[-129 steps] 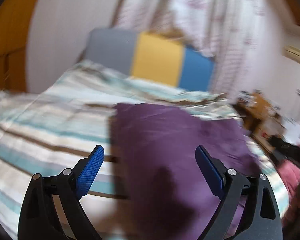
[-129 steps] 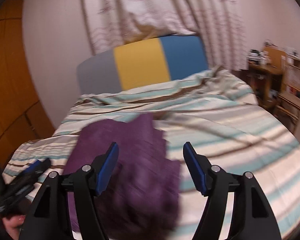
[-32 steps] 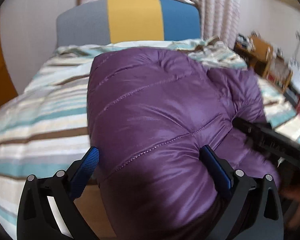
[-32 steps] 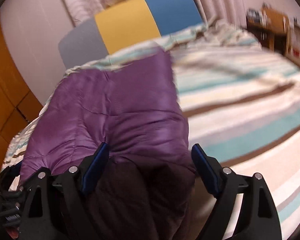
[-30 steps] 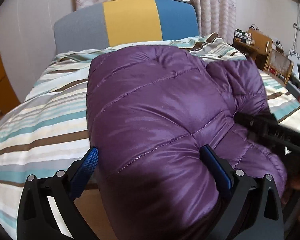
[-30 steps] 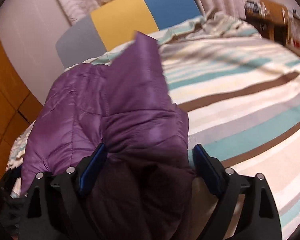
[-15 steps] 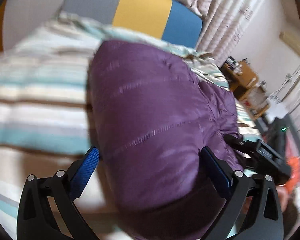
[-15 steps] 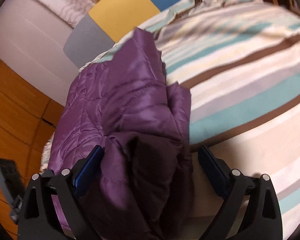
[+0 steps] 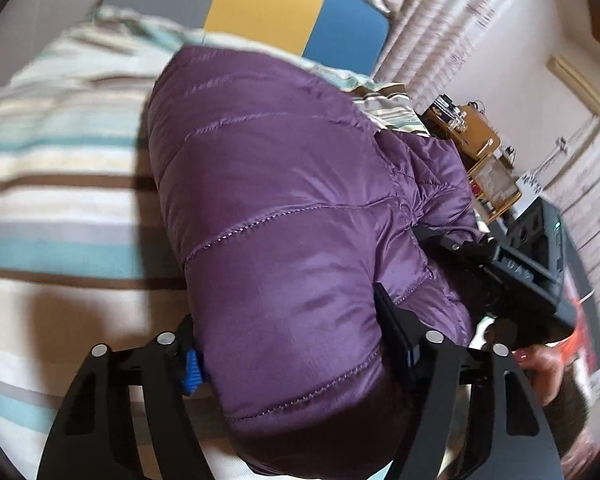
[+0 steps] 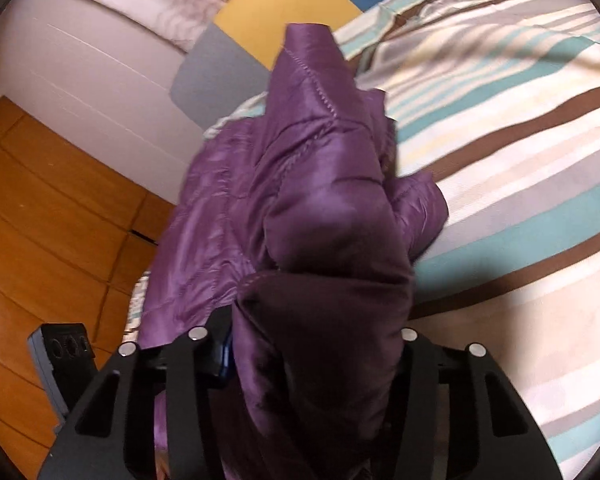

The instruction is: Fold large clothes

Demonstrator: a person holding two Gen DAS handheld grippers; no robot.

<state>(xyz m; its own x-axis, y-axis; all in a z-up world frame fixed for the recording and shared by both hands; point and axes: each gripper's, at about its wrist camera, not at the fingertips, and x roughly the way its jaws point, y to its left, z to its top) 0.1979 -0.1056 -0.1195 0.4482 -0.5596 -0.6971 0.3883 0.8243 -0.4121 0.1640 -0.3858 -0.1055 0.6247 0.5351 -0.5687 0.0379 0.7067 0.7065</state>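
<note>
Both claws closing on purple jacket [image 9: 284, 216], pads mostly buried.
Left gripper [image 9: 296, 344] and right gripper [image 10: 312, 344] are pinching its padded edge (right-hand pad hidden in each view) on the striped bed [image 10: 520, 128].

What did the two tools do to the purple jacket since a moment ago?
Both have just been closing. The left tool now squeezes the near end of the purple jacket, and the right tool squeezes a bunched part of it; before, the blue pads stood wide around it. The jacket still lies on the striped bed.
</note>
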